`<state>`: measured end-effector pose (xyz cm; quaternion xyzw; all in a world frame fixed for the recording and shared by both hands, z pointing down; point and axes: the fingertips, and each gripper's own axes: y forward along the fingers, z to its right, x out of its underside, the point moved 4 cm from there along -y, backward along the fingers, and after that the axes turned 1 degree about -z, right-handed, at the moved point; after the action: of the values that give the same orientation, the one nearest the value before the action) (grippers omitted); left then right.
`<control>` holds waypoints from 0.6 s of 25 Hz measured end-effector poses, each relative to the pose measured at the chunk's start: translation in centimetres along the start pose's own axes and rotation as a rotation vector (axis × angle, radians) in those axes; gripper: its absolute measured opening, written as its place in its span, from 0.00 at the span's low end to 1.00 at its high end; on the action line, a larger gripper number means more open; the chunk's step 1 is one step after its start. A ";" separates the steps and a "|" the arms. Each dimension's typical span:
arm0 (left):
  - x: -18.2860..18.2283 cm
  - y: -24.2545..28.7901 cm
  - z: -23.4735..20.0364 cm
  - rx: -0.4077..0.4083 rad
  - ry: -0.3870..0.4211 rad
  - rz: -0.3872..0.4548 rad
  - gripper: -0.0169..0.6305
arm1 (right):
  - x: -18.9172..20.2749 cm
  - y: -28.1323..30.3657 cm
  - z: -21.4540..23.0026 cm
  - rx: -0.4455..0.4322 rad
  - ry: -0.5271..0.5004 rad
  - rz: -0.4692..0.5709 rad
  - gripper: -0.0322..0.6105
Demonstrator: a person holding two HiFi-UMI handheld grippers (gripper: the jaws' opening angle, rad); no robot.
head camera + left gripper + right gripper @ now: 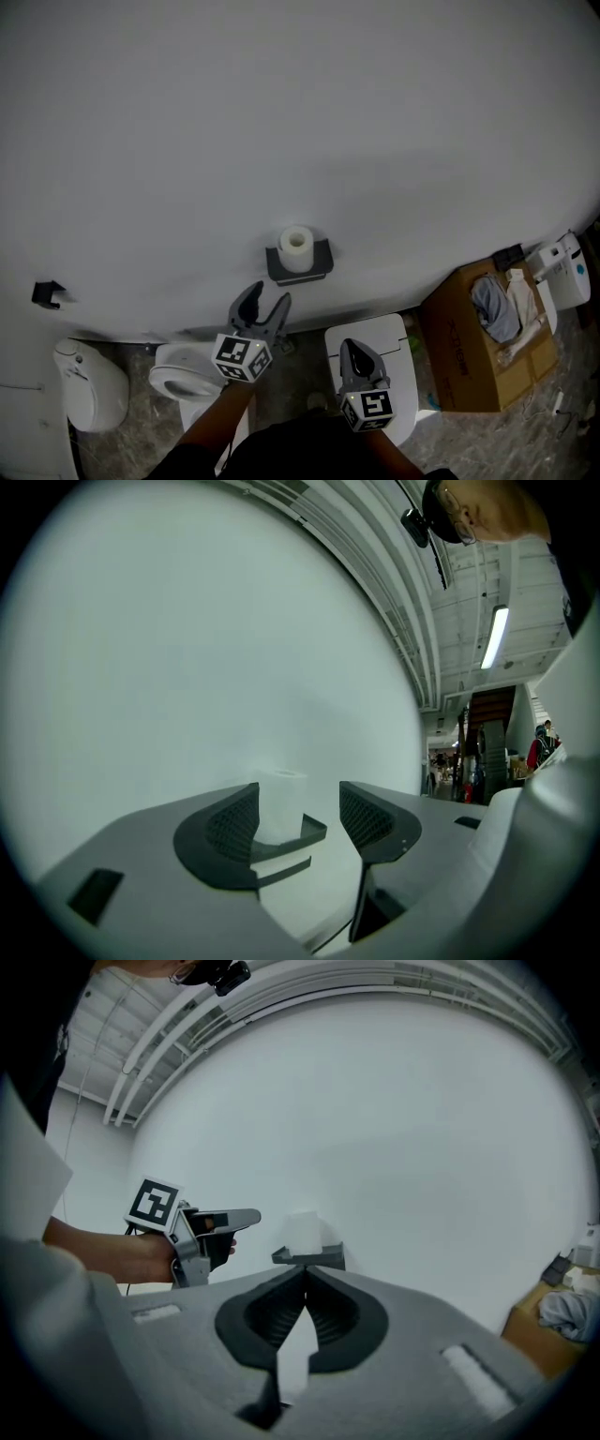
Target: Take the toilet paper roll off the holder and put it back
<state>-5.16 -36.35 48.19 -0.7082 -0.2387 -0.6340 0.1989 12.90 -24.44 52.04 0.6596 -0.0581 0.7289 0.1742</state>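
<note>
You have one toilet paper roll [296,248] upright on the one wall holder [302,272], your left gripper [269,293] near the holder with jaws apart and empty, your right gripper [352,347] farther from it, closed on nothing, and one cardboard box [459,354] right of the holder, print illegible.

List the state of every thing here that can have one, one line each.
toilet paper roll, standing upright on the holder, untouched.
holder, carrying the roll.
left gripper, fingers apart, empty, short of the roll.
right gripper, fingers together, empty.
cardboard box, open at the top, cloth inside.
</note>
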 end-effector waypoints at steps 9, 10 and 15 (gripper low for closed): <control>0.8 9.9 -1.3 -0.044 0.069 -0.061 0.60 | 0.2 2.2 2.6 -0.018 0.029 -0.008 0.05; 1.0 10.4 -1.5 -0.057 0.051 -0.072 0.61 | 0.4 2.4 3.1 -0.014 0.032 -0.014 0.05; 1.7 12.7 -2.1 -0.088 0.028 -0.111 0.62 | 0.9 3.4 5.5 0.004 0.048 -0.030 0.05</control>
<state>0.83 -47.66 50.43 -0.6930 -0.2465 -0.6638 0.1356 16.89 -29.17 54.12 0.6430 -0.0425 0.7420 0.1850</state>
